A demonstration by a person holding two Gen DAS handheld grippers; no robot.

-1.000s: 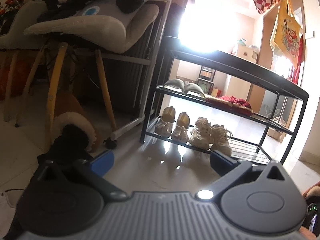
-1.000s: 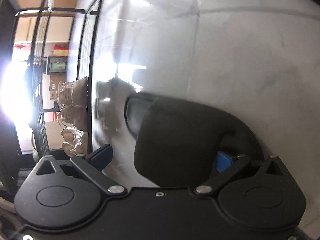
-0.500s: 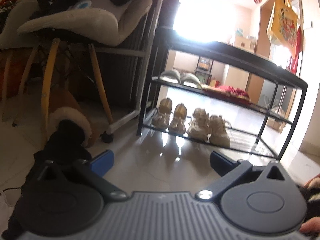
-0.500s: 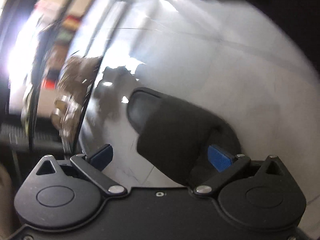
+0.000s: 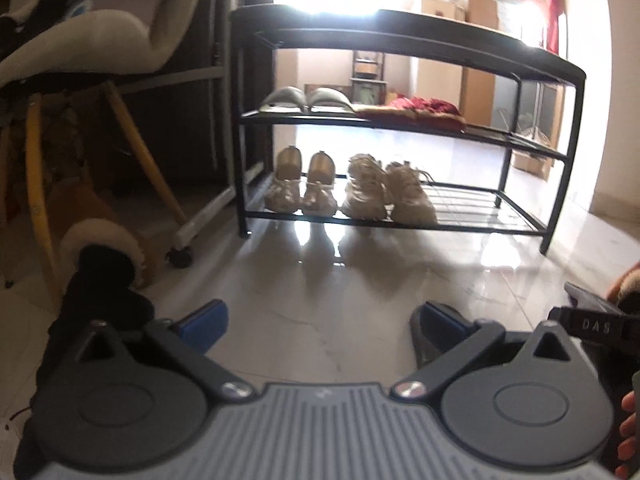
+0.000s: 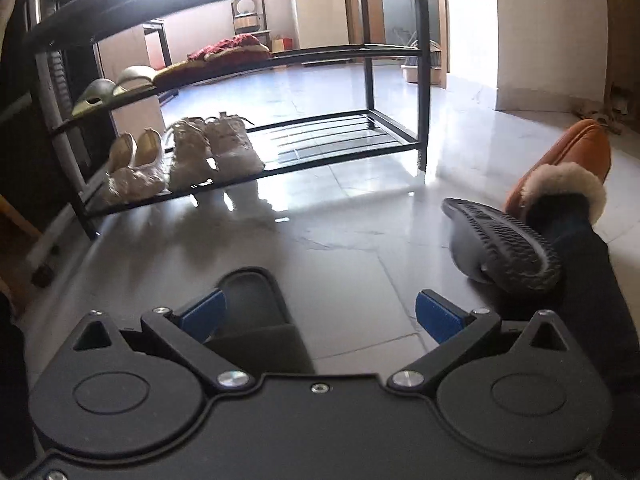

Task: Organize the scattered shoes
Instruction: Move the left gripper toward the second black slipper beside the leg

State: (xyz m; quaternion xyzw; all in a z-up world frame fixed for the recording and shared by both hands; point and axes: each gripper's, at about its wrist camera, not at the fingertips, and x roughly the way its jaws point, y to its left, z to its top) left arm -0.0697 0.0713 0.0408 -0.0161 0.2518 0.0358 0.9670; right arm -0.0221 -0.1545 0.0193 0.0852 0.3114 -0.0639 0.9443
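Shoes: a black slipper [image 6: 256, 312] lies at lower centre, a grey shoe [image 6: 500, 248] is tipped sole-up at right.
Rack [image 6: 394, 142]: bottom-shelf right is free, likely their destination.
Left tool [image 5: 318, 320]: spread, nothing held.
Right tool [image 6: 320, 314]: spread, nothing held.

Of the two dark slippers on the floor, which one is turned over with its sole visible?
The dark slipper at right, beside the orange fur-lined slipper, shows its ribbed sole. The other slipper, by the right hand-held gripper, lies flat.
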